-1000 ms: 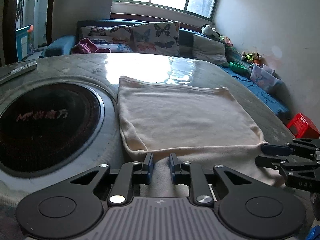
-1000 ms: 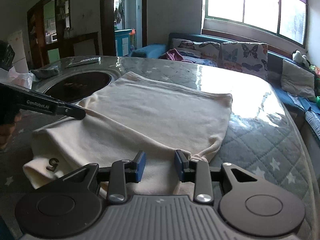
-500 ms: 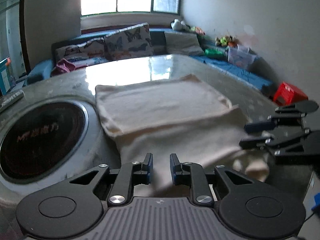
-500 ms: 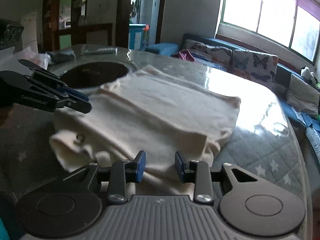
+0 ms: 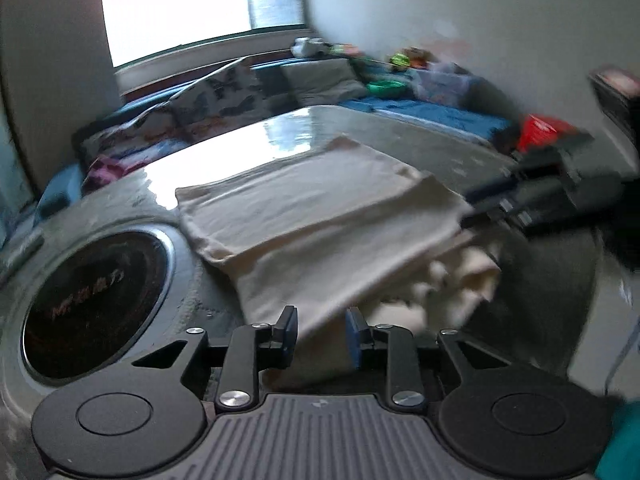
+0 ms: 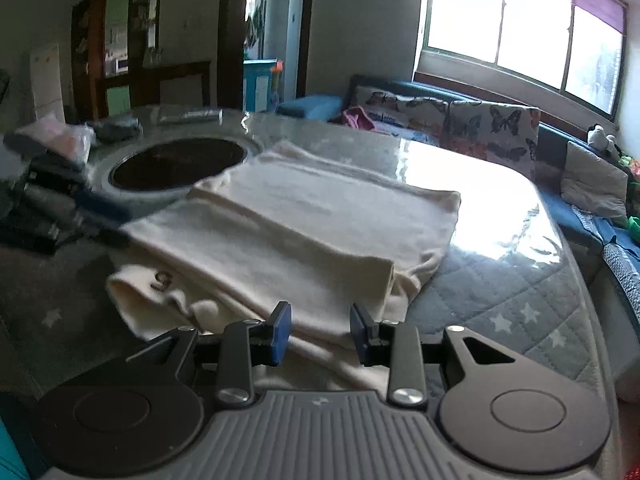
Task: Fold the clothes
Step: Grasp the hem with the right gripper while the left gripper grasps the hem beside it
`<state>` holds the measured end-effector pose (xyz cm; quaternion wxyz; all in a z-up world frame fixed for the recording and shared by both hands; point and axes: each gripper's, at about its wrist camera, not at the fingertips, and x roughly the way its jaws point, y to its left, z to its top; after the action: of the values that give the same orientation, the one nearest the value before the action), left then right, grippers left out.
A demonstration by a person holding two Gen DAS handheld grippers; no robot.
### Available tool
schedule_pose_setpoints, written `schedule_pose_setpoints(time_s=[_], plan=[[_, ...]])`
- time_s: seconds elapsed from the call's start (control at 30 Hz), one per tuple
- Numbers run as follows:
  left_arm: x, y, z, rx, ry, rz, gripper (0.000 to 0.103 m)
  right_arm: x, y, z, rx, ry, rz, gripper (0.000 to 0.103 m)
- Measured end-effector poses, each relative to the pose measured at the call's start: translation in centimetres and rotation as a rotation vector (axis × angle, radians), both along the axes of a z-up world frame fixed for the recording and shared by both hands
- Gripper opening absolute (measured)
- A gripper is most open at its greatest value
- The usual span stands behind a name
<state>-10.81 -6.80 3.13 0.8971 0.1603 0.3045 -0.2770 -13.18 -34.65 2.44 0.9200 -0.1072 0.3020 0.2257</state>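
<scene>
A cream garment [image 5: 320,216] lies partly folded on the grey quilted table [image 6: 500,280]; it also shows in the right wrist view [image 6: 304,232]. My left gripper [image 5: 321,330] is shut on the garment's near edge and holds it lifted off the table. My right gripper [image 6: 320,330] is shut on the other end of the same edge, also raised. The raised edge is stretched between the two grippers, and loose cloth hangs bunched below it [image 5: 460,280]. Each gripper shows blurred in the other's view, the right one [image 5: 532,200] and the left one [image 6: 68,208].
A round dark cooktop [image 5: 92,300] is set into the table left of the garment. A sofa with butterfly cushions [image 6: 448,120] runs behind the table under the window. A red stool [image 5: 540,132] stands on the floor to the right. Small items [image 6: 188,114] lie at the table's far left.
Both grippers have risen and lifted the garment's near edge off the table, carrying it forward over the flat part. The views have tilted and blurred with the motion.
</scene>
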Motion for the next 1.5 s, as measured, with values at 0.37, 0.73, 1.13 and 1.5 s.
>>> schedule_pose_setpoints(time_s=[0.37, 0.73, 1.13, 1.5], plan=[[-2.4, -3.2, -2.3, 0.181, -0.144, -0.204, 0.029, -1.2, -0.5, 0.8, -0.03, 0.006, 0.021, 0.038], [-1.5, -3.1, -2.5, 0.111, -0.147, -0.234, 0.009, -4.1, 1.1, 0.5, -0.218, -0.04, 0.198, 0.061], [2.7, -2.0, 0.5, -0.109, -0.027, -0.107, 0.008, -2.1, 3.6, -1.1, -0.2, -0.079, 0.232, 0.048], [0.0, -1.2, -0.4, -0.025, -0.078, -0.105, 0.048, 2.0, 2.1, 1.7, 0.01, 0.028, 0.156, 0.014]])
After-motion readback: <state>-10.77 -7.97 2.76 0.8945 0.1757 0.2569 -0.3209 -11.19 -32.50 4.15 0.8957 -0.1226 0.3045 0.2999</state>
